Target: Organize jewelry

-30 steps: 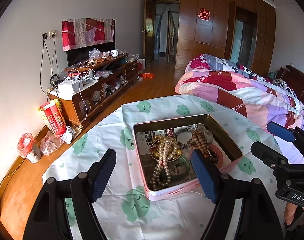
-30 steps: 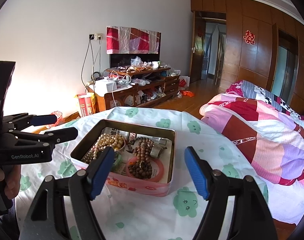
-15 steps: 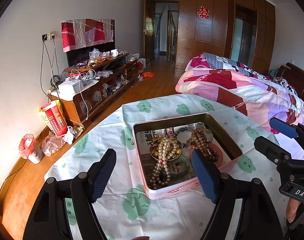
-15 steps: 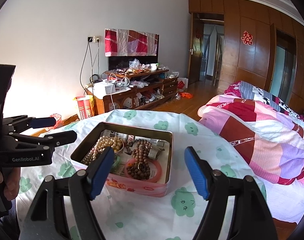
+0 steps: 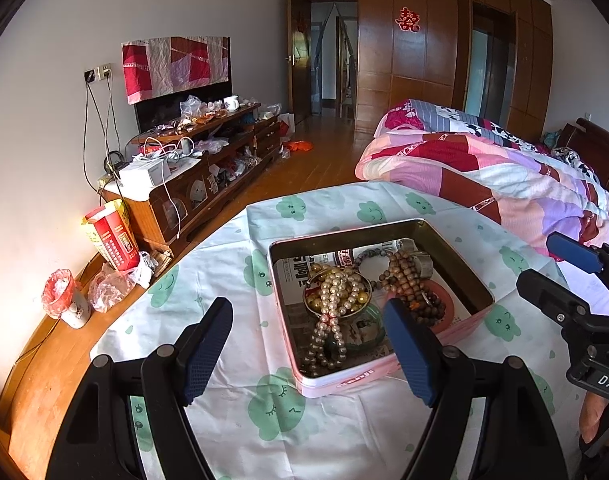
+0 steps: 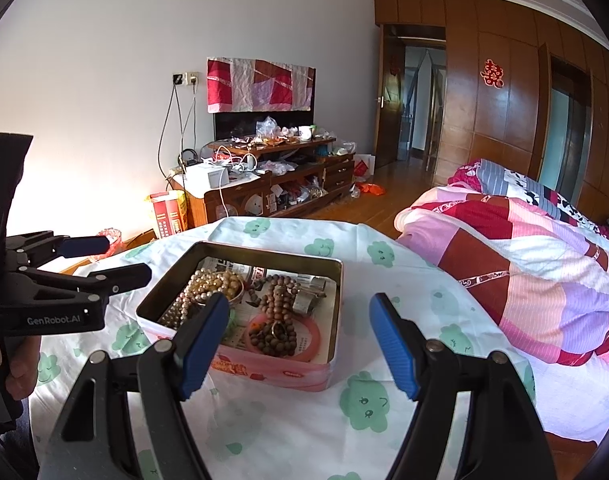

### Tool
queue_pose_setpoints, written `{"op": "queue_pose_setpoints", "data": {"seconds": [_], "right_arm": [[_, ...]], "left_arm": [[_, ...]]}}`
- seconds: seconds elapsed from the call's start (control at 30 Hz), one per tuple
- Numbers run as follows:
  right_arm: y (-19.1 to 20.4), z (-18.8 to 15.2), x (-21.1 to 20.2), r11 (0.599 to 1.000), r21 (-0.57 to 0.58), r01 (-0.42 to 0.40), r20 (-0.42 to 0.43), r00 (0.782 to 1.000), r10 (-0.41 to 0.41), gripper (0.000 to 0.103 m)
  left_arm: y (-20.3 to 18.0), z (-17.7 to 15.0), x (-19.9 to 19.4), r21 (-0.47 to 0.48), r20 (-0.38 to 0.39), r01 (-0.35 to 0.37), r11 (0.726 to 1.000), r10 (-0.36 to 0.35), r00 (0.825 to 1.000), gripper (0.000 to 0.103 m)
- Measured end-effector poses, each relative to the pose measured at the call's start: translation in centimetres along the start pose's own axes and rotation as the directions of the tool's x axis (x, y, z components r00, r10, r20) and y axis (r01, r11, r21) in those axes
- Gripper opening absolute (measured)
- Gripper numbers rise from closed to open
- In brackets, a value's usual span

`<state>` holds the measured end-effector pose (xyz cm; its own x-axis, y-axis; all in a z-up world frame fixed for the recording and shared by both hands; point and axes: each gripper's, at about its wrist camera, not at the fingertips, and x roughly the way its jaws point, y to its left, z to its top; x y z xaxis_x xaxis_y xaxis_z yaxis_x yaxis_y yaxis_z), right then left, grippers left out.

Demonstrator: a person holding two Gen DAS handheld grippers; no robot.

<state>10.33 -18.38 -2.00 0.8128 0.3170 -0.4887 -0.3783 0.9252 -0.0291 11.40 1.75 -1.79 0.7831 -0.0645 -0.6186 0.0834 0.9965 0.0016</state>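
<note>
Left wrist view
- Left gripper (image 5: pixel 308 350): fingers spread wide, nothing between them; held above the near part of the table, pointing at the tin.
- Tin (image 5: pixel 456 258): open pink tin, no lid in sight, standing on the table cloth (image 5: pixel 208 288); printed paper lines its floor.
- Pearl strand (image 5: pixel 338 300): heaped in a small gold dish (image 5: pixel 309 300) at the tin's left half, its tail running over the dish edge toward the near wall.
- Green bangle (image 5: pixel 370 330): lies under and beside the pearl tail.
- Brown bead strand (image 5: pixel 408 280): piled in the right half, on a pink ring.
- Right gripper (image 5: pixel 560 272): enters at the right edge, beside the tin, not touching it.

Right wrist view
- Right gripper (image 6: pixel 300 340): fingers wide apart and empty; poised in front of the tin's near wall.
- Tin (image 6: pixel 332 308): same contents; pearl strand (image 6: pixel 212 284) at left, brown bead strand (image 6: pixel 278 312) at centre over the pink ring (image 6: pixel 316 334), a silver clip-like piece (image 6: pixel 306 300) behind it.
- Left gripper (image 6: pixel 100 260): to the left of the tin, fingers parted, a hand (image 6: pixel 18 364) on its grip.

Progress
- State of jewelry: all visible pieces lie inside the tin; none on the cloth.
- Order: strands overlap and are loosely heaped, not separated.
- Judgement: the scene fits either pieces gathered and awaiting sorting, or a collection already deposited; the pictures do not settle which.
</note>
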Motion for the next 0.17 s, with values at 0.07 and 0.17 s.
{"op": "queue_pose_setpoints", "data": {"seconds": [0.07,0.17], "right_arm": [[-0.09,-0.16,0.16,1.0,0.002,0.002,-0.007,1.0,-0.002,0.075],[-0.5,-0.41,0.43,1.0,0.016,0.003,-0.02,1.0,-0.002,0.075]], "left_arm": [[-0.14,-0.1,-0.11,0.012,0.012,-0.007,1.0,0.006,1.0,0.078],[-0.34,-0.15,-0.29,0.026,0.019,0.003,1.0,-0.003,1.0,0.078]]}}
